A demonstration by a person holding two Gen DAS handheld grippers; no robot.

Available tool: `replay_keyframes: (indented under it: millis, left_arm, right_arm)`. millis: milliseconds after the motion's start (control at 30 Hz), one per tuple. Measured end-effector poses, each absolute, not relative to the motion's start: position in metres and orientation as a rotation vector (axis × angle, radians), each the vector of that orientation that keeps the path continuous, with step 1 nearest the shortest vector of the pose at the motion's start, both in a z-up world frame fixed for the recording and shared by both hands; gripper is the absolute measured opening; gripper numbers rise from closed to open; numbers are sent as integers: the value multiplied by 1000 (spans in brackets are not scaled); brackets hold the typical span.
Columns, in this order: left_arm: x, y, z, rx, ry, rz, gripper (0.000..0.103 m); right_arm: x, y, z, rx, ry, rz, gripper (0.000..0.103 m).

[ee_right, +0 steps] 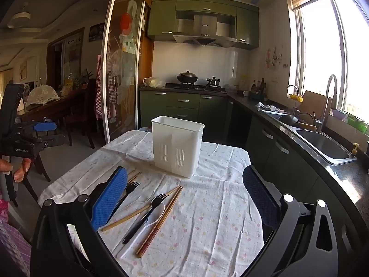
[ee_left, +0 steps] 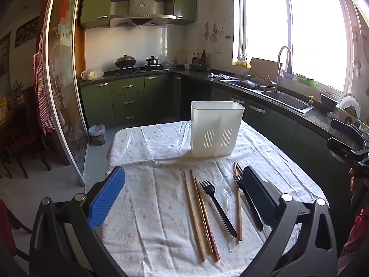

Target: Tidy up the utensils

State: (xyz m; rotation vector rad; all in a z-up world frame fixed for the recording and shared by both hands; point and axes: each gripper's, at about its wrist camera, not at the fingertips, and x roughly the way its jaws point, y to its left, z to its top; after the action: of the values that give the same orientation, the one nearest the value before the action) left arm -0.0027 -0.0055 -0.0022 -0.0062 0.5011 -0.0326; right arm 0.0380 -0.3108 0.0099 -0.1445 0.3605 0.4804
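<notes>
Left wrist view shows a table [ee_left: 143,242] under a flowered cloth [ee_left: 161,152], and a white holder [ee_left: 216,129] stands upright near its far end. In front of the holder lie chopsticks [ee_left: 196,217], a black fork [ee_left: 218,207] and a clear spoon [ee_left: 228,198], side by side (a second fork [ee_left: 238,181] is partly behind one finger). The left gripper [ee_left: 184,198] hangs above them with jaws spread wide and nothing between. The right gripper [ee_right: 184,198] is spread wide too, empty, over the cloth beside the utensils.
</notes>
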Motion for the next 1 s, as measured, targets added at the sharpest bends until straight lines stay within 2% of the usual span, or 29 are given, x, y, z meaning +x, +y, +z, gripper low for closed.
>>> replay_keyframes:
  millis: [1000]
  left_arm:
    - [0,-7,-4,-5,507,-44,97]
  right_arm:
    - [38,-309,8,-142,363,484,99]
